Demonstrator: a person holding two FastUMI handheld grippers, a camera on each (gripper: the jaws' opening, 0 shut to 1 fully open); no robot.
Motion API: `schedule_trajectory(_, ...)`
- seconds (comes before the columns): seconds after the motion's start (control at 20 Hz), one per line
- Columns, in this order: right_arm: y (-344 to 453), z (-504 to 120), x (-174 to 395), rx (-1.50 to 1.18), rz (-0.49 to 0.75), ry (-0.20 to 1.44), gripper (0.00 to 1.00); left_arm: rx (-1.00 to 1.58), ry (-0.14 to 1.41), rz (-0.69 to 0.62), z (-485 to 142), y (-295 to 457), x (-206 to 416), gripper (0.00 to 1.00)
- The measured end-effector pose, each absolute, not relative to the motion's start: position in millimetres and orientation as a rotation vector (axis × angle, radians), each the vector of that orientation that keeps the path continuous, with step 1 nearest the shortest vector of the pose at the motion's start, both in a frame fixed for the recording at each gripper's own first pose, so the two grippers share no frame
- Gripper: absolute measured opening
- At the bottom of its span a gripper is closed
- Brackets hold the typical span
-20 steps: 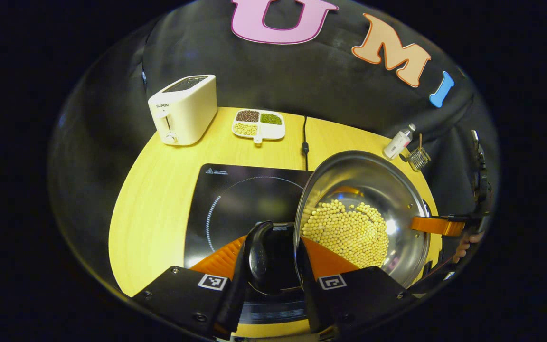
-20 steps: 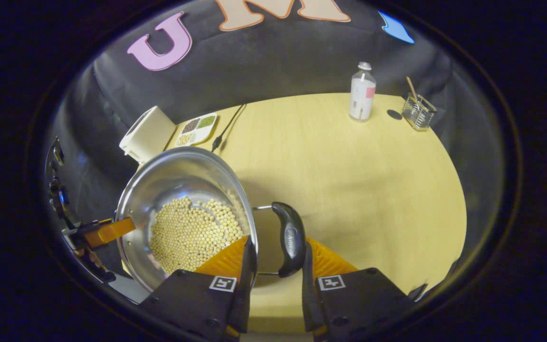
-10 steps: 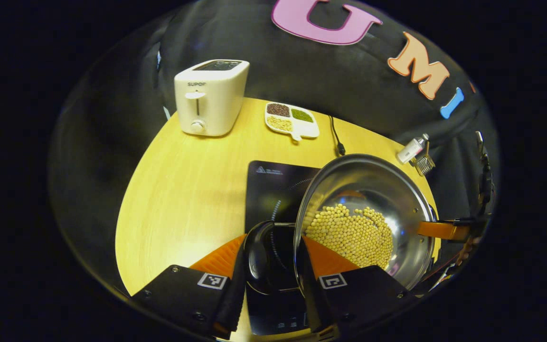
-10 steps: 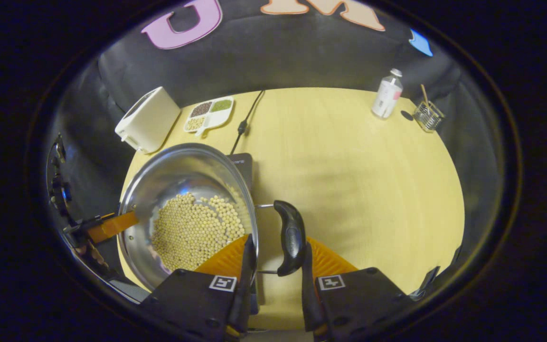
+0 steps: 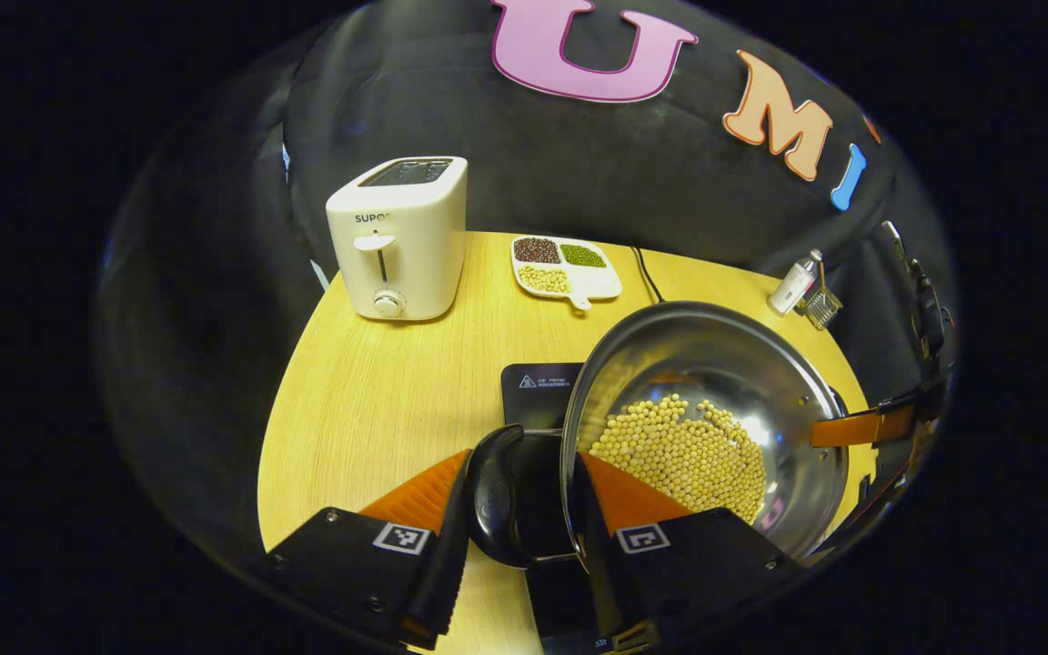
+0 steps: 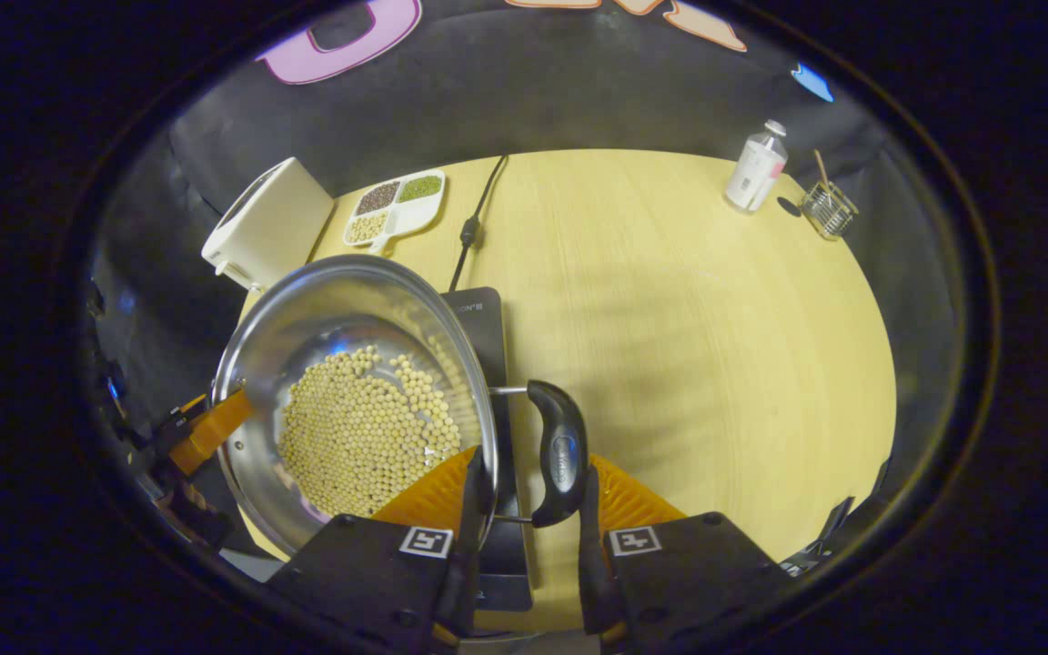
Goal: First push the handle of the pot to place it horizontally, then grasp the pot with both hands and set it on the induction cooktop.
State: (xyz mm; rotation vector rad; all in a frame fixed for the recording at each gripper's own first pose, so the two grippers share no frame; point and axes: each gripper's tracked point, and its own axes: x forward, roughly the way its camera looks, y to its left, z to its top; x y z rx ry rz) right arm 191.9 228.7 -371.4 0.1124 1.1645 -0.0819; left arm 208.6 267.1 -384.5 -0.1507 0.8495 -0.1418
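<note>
A: Pot (image 5: 706, 428) position?
B: Held over the cooktop (image 5: 542, 387), mid-surface (image 5: 378, 400). Left tool (image 5: 517, 509) clamped on left handle (image 5: 495, 496), right tool (image 6: 524, 509) clamped on right handle (image 6: 559, 453).
A: Why both?
B: Likely to keep it level; beans (image 6: 360, 428) inside.

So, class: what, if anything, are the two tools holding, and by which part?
The pot of beans. Left tool grips one black side handle; right tool grips the other handle.

Most of the induction cooktop (image 5: 542, 387) hidden beneath the pot (image 5: 701, 364); bottle (image 5: 794, 284) label too small.
</note>
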Motion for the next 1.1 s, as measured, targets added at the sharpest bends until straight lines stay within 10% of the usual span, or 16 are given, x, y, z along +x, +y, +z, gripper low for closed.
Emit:
schedule_trajectory(0.25, 229, -375, 184, 0.098, -0.029, 1.136, 0.57, -0.065, 0.810, -0.098, -366, 273, 209, 0.77)
schedule_trajectory(0.45, 236, -358, 174, 0.135, 0.038, 1.076, 0.99, 0.011, 0.810, -0.079, -348, 271, 199, 0.94)
schedule_trajectory(1.1, 94, -263, 144, 0.204, 0.066, 0.744, 1.00, 0.011, 0.648, 0.039, -232, 158, 120, 0.93)
